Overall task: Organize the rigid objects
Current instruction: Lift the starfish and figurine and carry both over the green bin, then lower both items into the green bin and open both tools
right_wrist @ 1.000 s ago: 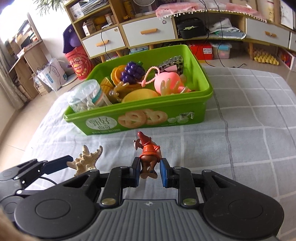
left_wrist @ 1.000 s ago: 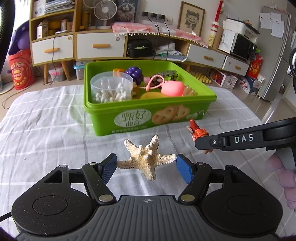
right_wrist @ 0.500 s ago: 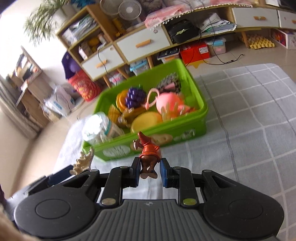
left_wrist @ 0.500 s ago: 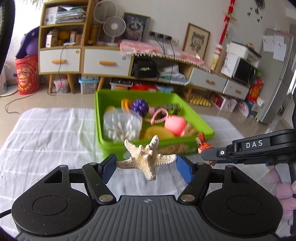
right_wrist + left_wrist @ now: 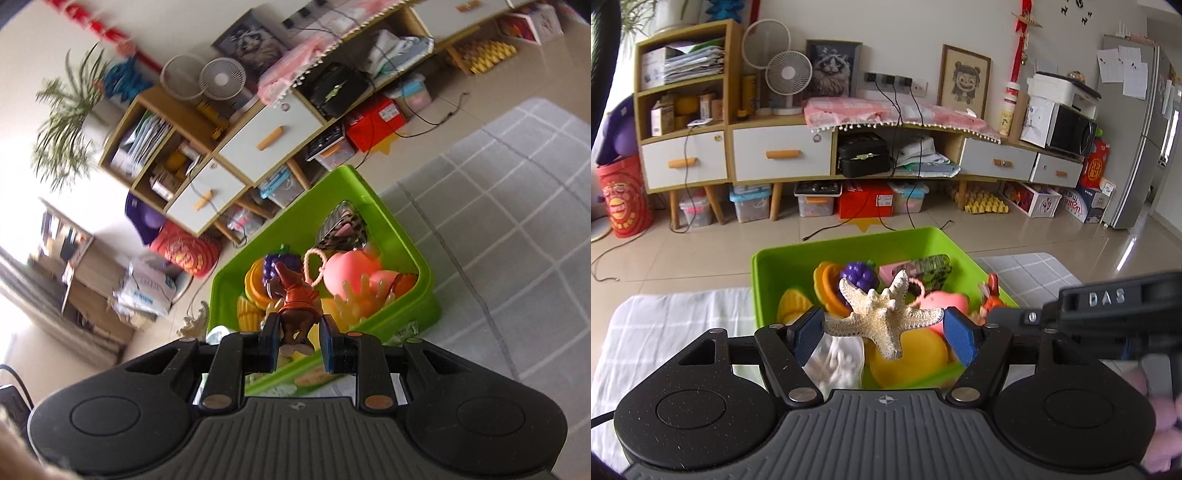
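1. Left wrist view: left gripper [image 5: 882,334] clamped on starfish [image 5: 884,319], blue pads pressing two opposite arm tips; starfish held in the air above green bin [image 5: 849,243].
2. Same view: starfish and jaws cover the middle of the bin; near wall of the bin hidden behind the gripper body.
3. Visible in bin around the starfish: purple grapes [image 5: 858,275], orange slices [image 5: 825,284], pink toy [image 5: 947,301], yellow piece [image 5: 908,356], white blurred item [image 5: 836,360] under the left pad, identity unclear.
4. Right gripper's arm enters from the right edge, marked "DAS", cut off by the frame; only the red top of its figurine [image 5: 991,295] shows past it.
5. Pink blur at bottom right corner, cannot tell what.
6. Right wrist view: right gripper [image 5: 297,341] clamped on brown figurine in orange top [image 5: 295,306], jaws pressing its lower body; feet hidden between the pads. Held above the near part of the bin [image 5: 369,192].
7. Frame tilted and motion-blurred; left side washed out by window light.
8. Bin contents here: grapes [image 5: 284,260], pink toy [image 5: 349,267], patterned box [image 5: 343,229] at the far end, pale coral-like piece [image 5: 354,299]. Starfish [image 5: 195,319] only a sliver at the bin's left edge, mostly hidden by the gripper.
9. Bin sits on desk with checked grey cloth [image 5: 517,229]; print on bin front mostly blocked by the jaws.
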{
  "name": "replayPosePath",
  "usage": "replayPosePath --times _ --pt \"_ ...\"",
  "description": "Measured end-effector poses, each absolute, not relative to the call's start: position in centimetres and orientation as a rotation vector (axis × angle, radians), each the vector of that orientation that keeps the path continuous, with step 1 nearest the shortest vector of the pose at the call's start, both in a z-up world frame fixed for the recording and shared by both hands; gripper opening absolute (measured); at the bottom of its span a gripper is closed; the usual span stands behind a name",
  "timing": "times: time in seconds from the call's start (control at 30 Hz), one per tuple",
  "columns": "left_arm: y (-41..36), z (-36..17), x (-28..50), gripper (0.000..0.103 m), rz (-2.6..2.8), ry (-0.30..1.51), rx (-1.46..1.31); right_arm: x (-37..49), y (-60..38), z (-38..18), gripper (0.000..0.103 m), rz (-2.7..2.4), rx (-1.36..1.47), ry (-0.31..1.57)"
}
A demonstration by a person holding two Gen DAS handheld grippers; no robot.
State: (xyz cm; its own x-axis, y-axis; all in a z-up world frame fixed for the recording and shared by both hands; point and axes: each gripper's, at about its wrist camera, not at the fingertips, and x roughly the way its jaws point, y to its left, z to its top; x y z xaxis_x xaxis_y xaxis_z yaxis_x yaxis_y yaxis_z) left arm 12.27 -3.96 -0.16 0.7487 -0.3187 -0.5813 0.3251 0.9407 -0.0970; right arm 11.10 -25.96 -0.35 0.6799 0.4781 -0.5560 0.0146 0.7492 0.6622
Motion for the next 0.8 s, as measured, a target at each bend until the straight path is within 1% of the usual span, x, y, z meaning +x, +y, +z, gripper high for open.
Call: replayPosePath --times 0.33,0.37,0.43,0.5,0.63,0.8 --pt "-4.4 -1.5 14.7 0.074 -0.403 0.623 -0.046 12.4 -25.8 -1.5 0.000 0.268 0.767 0.758" --pt "-4.3 -1.6 14.7 0.078 -0.408 0.621 -0.053 12.3 -25.8 -1.5 0.000 0.264 0.772 0.756" --pt "-4.0 -1.8 14.4 0.087 -0.396 0.611 -0.069 12.4 -26.0 -1.5 0.005 0.252 0.789 0.765" --pt "-3.7 -1.8 14.3 0.089 -0.380 0.602 -0.085 12.3 -26.2 -1.5 0.018 0.239 0.798 0.763" --pt "-3.1 -1.7 14.0 0.090 -0.367 0.620 -0.114 12.1 -26.3 -1.4 0.022 0.232 0.783 0.765" --pt "-2.6 -1.6 13.1 0.093 -0.361 0.635 -0.121 11.6 -26.2 -0.9 0.030 0.229 0.749 0.766"
